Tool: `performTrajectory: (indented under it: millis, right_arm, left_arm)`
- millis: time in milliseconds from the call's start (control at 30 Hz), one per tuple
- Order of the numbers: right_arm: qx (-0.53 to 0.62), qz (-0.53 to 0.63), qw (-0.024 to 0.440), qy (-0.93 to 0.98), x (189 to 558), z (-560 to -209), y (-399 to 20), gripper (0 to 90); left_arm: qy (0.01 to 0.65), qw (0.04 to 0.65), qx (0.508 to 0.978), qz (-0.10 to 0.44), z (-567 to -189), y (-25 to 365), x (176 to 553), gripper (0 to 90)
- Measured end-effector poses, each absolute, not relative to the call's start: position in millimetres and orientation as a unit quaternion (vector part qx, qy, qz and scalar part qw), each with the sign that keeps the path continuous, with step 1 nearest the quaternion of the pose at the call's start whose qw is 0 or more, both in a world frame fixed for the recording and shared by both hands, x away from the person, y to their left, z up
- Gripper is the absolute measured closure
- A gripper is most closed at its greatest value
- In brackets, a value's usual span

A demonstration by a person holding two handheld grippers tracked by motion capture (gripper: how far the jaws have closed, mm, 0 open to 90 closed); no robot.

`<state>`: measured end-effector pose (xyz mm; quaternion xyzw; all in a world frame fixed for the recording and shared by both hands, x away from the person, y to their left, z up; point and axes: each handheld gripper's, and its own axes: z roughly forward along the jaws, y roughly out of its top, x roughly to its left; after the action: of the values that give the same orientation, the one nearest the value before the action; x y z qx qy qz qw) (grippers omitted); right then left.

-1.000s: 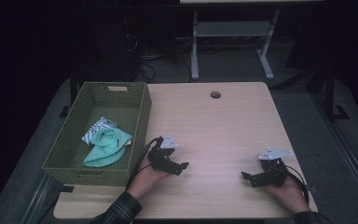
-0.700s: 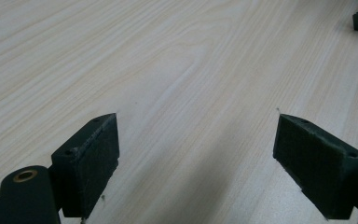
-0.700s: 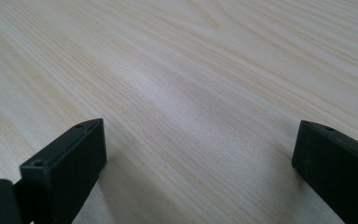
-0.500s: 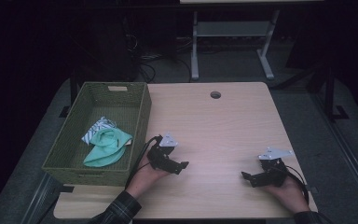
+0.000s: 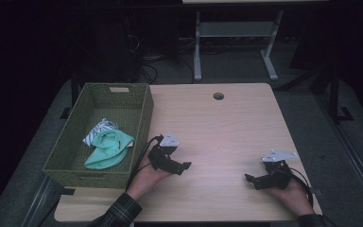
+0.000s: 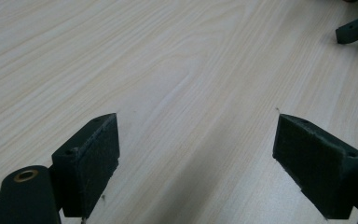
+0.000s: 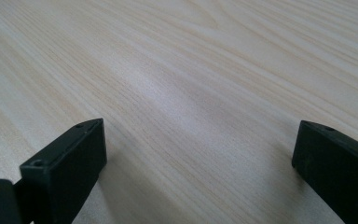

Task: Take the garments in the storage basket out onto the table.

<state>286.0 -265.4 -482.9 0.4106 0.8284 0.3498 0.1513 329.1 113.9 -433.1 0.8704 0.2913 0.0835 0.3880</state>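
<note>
At the far left stands the basket (image 5: 99, 132), on the left edge of the desk (image 5: 227, 127). Inside it lie two cloths: a striped cloth (image 5: 97, 131) and a green cloth (image 5: 109, 149) that lies partly over it. Both are on the basket floor, toward the near end, and nothing of them hangs over the rim. The desk beside the basket carries no cloth, so I judge that the putting away is done, or almost done.

My left tool (image 5: 185, 166) rests low over the desk just right of the basket, and it points to the right, away from the cloths. Its jaws stand wide apart with only bare wood between them, as the left gripper view shows. At the top right corner of that view I see a tip of my other tool.

My right tool (image 5: 248, 179) is near the right front corner of the desk, well apart from the basket, and it points left. Its jaws are also wide apart and they hold nothing.

What is left, as I judge it: perhaps nothing more than to bring both hands to rest. If more cloths must go in, I cannot see them on the desk.
</note>
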Motion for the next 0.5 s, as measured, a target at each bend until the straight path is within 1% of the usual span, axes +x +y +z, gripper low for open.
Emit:
performTrajectory:
  millis: [500]
  right_arm:
    - [0.411, 0.35, 0.151, 0.828, 286.0, -482.9, -265.4, 2.5]
  left_arm:
    - [0.289, 0.395, 0.868, 0.079, -423.4, 114.6, 329.0, 14.3]
